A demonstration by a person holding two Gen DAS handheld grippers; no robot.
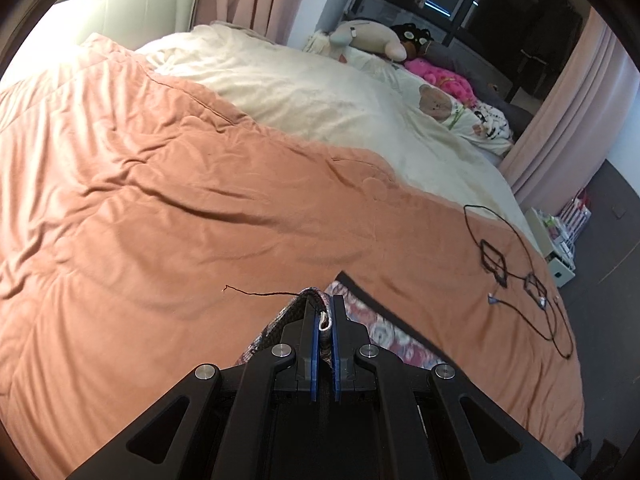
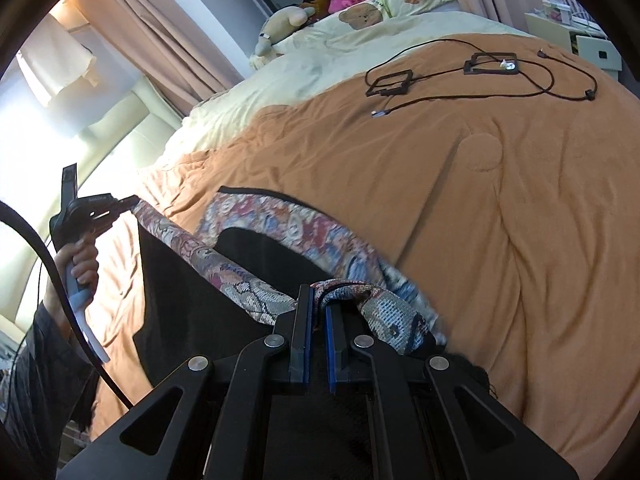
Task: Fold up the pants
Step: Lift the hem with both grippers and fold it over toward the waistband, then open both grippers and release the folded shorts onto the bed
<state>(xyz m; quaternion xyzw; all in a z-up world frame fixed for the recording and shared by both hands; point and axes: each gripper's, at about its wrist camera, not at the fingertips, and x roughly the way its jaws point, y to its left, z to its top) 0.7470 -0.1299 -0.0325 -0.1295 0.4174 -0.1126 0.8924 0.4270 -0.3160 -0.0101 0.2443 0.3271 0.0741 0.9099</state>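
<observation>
Right wrist view, both tongs (image 2: 318, 306) (image 1: 325, 314) clamped on patterned pants (image 2: 280, 220), legs hidden below frame.

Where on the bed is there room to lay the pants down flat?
The widest bare patch is the orange blanket, between the cream blanket and the pants. The right edge is crowded with black cables. The far end is full of stuffed toys.

Counted: one pants (image 2: 256, 216); two tools, left (image 1: 325, 300), right (image 2: 319, 292); one bed (image 1: 160, 208); two black square frames (image 2: 390, 82) on one cable (image 2: 560, 92).
</observation>
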